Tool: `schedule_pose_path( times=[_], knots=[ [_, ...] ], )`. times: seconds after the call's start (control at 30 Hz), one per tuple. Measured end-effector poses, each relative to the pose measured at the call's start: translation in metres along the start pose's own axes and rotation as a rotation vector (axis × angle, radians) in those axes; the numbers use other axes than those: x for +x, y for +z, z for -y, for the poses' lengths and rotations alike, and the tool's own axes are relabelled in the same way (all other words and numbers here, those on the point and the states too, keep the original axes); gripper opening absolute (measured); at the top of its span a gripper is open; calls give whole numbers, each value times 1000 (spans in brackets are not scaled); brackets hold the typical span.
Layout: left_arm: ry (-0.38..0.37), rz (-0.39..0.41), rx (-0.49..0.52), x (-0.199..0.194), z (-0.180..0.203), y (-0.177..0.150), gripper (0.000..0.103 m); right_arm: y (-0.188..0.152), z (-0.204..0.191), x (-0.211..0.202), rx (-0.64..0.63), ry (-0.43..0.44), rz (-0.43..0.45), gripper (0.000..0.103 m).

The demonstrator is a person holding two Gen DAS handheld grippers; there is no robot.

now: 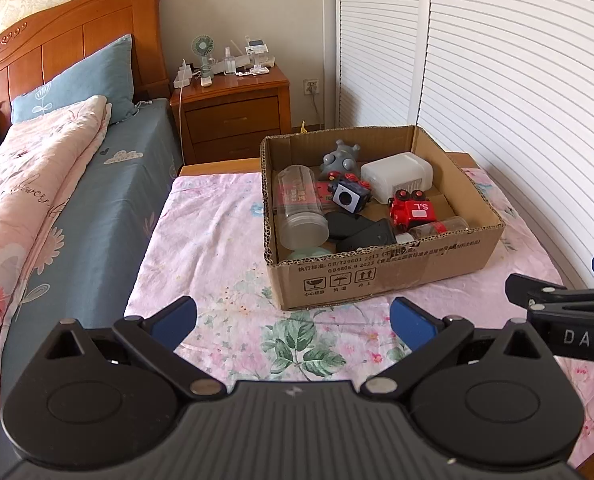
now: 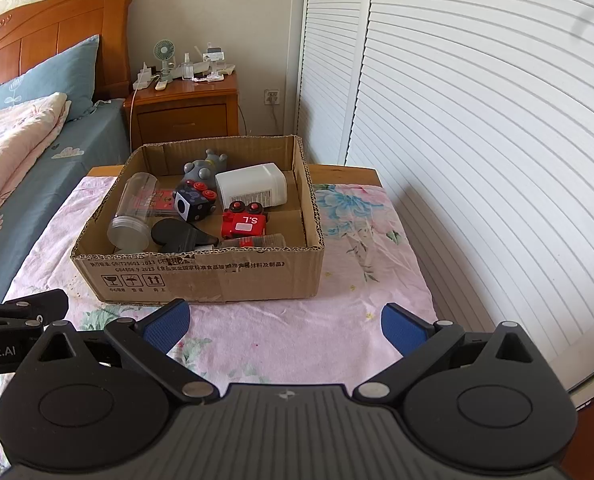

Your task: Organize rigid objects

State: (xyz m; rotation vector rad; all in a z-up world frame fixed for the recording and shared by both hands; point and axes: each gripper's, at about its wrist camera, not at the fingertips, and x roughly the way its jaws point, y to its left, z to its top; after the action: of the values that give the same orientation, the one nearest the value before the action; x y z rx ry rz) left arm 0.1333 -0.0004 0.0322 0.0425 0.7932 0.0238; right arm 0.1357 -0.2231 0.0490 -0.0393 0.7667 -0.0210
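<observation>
A cardboard box (image 1: 381, 276) (image 2: 201, 276) stands on a table with a pink floral cloth (image 1: 217, 240) (image 2: 361, 280). Inside lie a clear jar (image 1: 297, 204) (image 2: 133, 212), a grey toy figure (image 1: 339, 158) (image 2: 203, 168), a white plastic container (image 1: 397, 176) (image 2: 253, 188), a black cube with red knobs (image 1: 349, 194) (image 2: 193, 200), a red toy truck (image 1: 411, 210) (image 2: 245, 224), a black object (image 1: 361, 232) (image 2: 177, 236) and a small bottle (image 1: 437, 228) (image 2: 257, 242). My left gripper (image 1: 293, 320) is open and empty in front of the box. My right gripper (image 2: 285, 322) is open and empty too.
A bed (image 1: 57, 184) with a pink quilt and blue pillows lies to the left. A wooden nightstand (image 1: 233, 116) (image 2: 185, 108) with a small fan and clutter stands behind the table. White louvred doors (image 1: 497, 80) (image 2: 477, 120) run along the right.
</observation>
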Motion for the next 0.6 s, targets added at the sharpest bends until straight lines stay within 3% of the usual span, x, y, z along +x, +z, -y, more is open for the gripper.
schedule_pose_path(
  times=[0.6],
  knots=[
    [1, 2, -5, -3, -1, -1, 102, 0, -1, -1, -1, -2, 4, 103]
  ],
)
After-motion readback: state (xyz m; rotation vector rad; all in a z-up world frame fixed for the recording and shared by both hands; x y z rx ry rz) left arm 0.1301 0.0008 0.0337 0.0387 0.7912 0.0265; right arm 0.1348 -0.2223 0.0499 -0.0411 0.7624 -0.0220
